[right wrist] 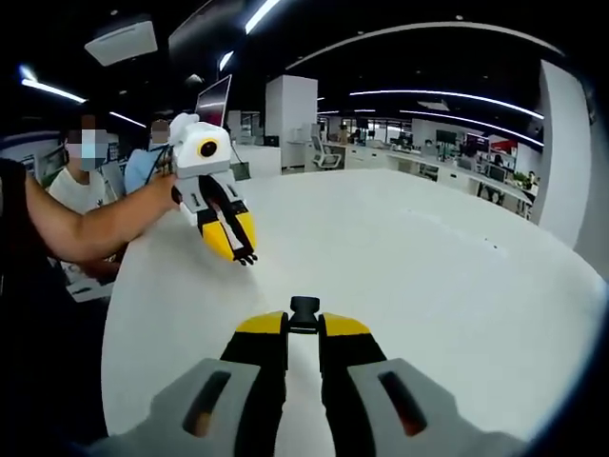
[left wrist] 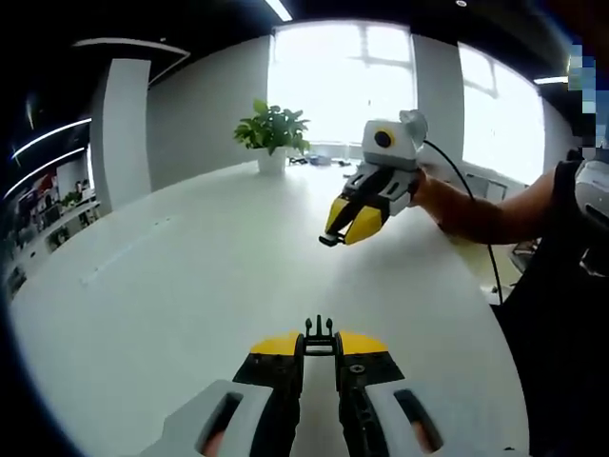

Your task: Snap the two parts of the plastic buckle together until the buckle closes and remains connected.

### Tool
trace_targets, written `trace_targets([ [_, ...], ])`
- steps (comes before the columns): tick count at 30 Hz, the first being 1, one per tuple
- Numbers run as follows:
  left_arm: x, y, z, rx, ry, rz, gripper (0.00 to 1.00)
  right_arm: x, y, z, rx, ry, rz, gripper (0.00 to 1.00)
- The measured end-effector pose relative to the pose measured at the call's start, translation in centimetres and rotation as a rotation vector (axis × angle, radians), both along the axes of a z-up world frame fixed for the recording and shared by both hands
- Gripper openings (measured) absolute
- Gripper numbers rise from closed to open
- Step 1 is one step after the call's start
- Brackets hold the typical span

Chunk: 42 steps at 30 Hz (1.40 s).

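Note:
My left gripper [left wrist: 319, 348] is shut on the black pronged half of the buckle [left wrist: 319, 333], whose prongs stick out past the yellow jaw tips. Across the white table [left wrist: 190, 276], a hand holds my right gripper [left wrist: 344, 231] in the air, pointing toward the left one. It is shut on the small black socket half [left wrist: 329, 240]. In the right gripper view, that socket half [right wrist: 304, 311] sits clamped between the right gripper [right wrist: 304, 329] jaws. The left gripper [right wrist: 239, 249] hovers at upper left with the pronged half [right wrist: 247, 258] at its tip. The two halves are well apart.
A potted green plant [left wrist: 273, 136] stands at the far end of the table by bright windows. A person's arm [left wrist: 495, 214] comes in from the right. Seated people [right wrist: 90, 181] are beyond the table's left edge in the right gripper view. Office desks stand behind.

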<state>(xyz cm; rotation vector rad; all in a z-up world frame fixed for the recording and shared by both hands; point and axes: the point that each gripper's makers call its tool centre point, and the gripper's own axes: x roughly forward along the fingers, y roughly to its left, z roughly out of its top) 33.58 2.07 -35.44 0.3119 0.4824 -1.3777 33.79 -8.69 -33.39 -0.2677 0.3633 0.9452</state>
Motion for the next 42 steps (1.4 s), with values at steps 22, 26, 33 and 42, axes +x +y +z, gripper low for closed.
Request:
trace_targets([
  [22,-0.8,0.8,0.7,-0.079,-0.017,-0.043,0.11,-0.5,0.1,-1.2,-0.005,0.003,0.063,0.11],
  [26,-0.9,0.8,0.8,-0.091,-0.003,-0.049,0.11,0.7,0.1,-0.2,-0.010,-0.006,0.081,0.11],
  [33,-0.7,0.9,0.7,-0.091,0.001,-0.039,0.11,0.2,0.2,-0.3,-0.010,-0.014,0.107,0.11],
  [42,-1.1,0.5,1.0,-0.099,-0.015,-0.059,0.11,-2.9,0.6,-1.1,-0.004,0.036,0.226,0.11],
])
